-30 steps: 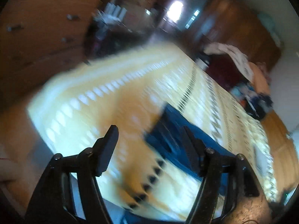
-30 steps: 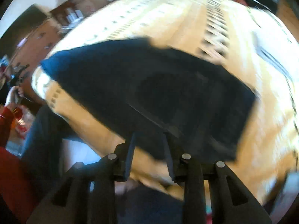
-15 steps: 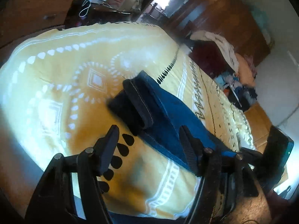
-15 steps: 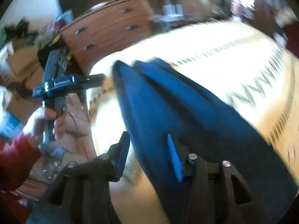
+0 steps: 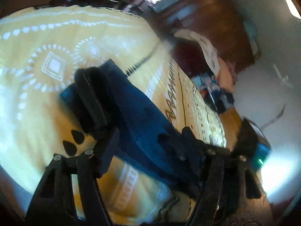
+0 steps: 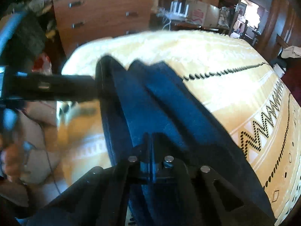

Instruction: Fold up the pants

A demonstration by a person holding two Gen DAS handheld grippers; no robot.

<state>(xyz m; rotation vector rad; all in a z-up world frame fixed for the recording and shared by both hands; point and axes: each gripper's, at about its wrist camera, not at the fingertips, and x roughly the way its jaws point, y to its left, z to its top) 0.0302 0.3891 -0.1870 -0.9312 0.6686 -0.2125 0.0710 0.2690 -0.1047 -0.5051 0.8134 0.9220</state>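
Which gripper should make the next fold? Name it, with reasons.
Right. The right gripper looks shut on the pants, so it can likely carry that edge over; the left gripper is open, only straddling them.

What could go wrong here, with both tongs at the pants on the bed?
1. The left tongs stand open around the pants; closing now might also pinch the yellow bedspread underneath.
2. The right tongs are shut on only a narrow fold of the pants, which could slip out.
3. The pants lie near the bed's edge, so a tug might drag them off.
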